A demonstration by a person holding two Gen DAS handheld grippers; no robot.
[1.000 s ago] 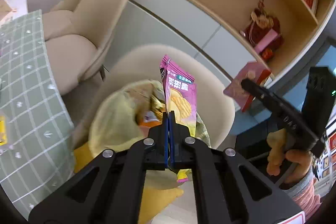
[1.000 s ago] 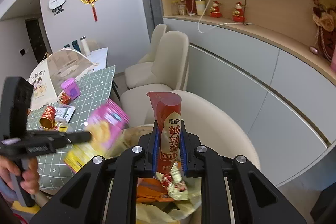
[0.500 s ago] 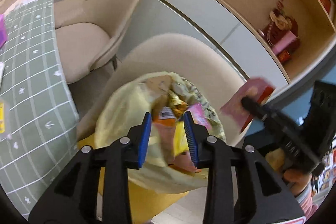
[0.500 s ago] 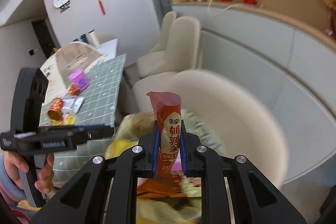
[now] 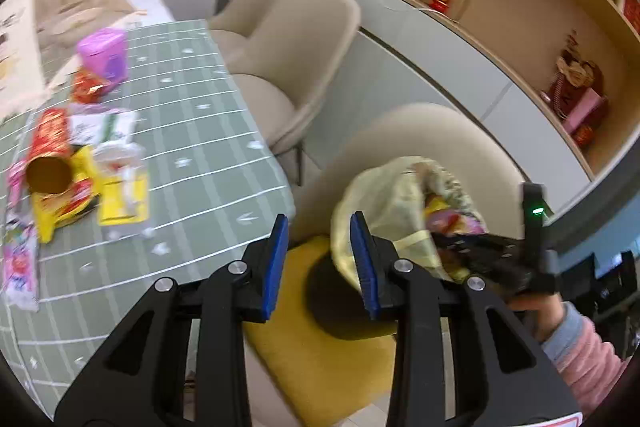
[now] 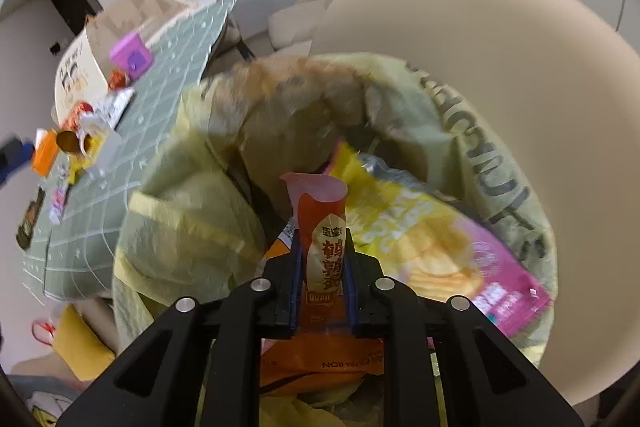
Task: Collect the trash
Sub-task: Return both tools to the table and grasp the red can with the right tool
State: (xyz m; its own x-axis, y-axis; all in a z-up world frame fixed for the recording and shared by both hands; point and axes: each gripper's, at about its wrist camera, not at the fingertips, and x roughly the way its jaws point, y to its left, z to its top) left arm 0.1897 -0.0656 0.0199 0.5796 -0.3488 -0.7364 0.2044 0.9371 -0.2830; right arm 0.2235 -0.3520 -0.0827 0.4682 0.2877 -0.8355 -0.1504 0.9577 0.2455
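A red snack packet (image 6: 323,247) stands upright between the blue pads of the right gripper (image 6: 322,267), whose jaws are opening around it, directly above the mouth of a pale yellow trash bag (image 6: 192,211). A pink-and-yellow chip bag (image 6: 436,247) lies inside. The bag sits on a beige chair (image 6: 500,75). The left gripper (image 5: 320,259) hangs parted and empty just beside the bag, near a green checked table (image 5: 192,155) strewn with wrappers and an overturned red can (image 5: 50,163).
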